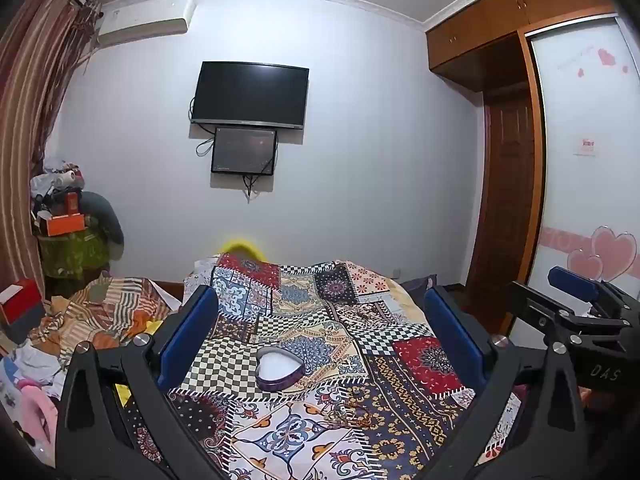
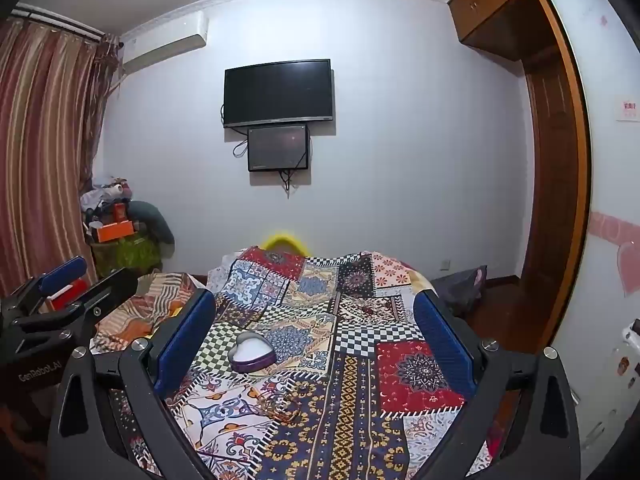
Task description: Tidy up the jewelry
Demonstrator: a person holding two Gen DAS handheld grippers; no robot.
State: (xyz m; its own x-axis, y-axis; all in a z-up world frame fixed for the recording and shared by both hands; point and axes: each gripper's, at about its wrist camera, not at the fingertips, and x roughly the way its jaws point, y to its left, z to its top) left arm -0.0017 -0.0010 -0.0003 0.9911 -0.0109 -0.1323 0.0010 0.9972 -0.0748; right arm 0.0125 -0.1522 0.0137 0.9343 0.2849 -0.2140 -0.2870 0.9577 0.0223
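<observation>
Heart-shaped tin [image 1: 278, 368] sits open on patchwork bedspread [image 1: 328, 320], lid off, pale lining up: ready to receive pieces. Thin jewelry tangle [image 2: 280, 402] lies on spread just nearer me than tin; hard to resolve against busy pattern, type unclear. My left hand-held gripper [image 1: 320, 332] frames tin, fingers wide apart, nothing held. My right hand-held gripper [image 2: 316, 336] also spread, empty, tin toward its left finger. Both hover above bed, level, likely lining up first pick. Beyond: bed clutter, wall TV [image 1: 250, 94], wardrobe [image 1: 560, 120].

bed [image 1: 416, 344]: patchwork cover | heart-shaped tin [image 1: 278, 368], open | jewelry [image 2: 280, 402] beside it
</observation>
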